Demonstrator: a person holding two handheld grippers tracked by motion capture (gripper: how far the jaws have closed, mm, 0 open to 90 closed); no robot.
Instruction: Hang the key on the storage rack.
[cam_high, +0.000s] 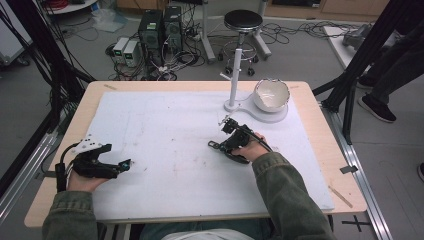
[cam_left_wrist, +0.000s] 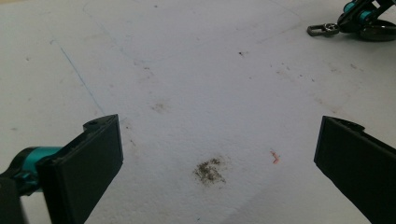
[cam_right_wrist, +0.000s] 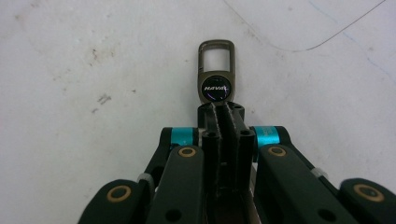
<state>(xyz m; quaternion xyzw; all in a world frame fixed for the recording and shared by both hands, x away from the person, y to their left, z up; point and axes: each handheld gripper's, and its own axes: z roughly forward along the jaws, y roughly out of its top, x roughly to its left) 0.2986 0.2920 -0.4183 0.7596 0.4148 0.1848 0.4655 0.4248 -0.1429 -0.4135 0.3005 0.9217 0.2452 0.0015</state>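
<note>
The right gripper (cam_right_wrist: 220, 109) pinches a metal key clip (cam_right_wrist: 216, 70) low over the tabletop (cam_high: 165, 135), near centre; a firm hold should stop it swinging. At eight o'clock, the left gripper (cam_left_wrist: 219, 154) gapes wide, empty.

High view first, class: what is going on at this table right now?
A person sits at a white-topped table with a gripper in each hand. The right gripper is shut on a metal key clip, held low over the table. The left gripper hangs open near the table's left side with nothing between its jaws. A white stand with a cracked-edge bowl on its base sits at the far side, untouched.
</note>
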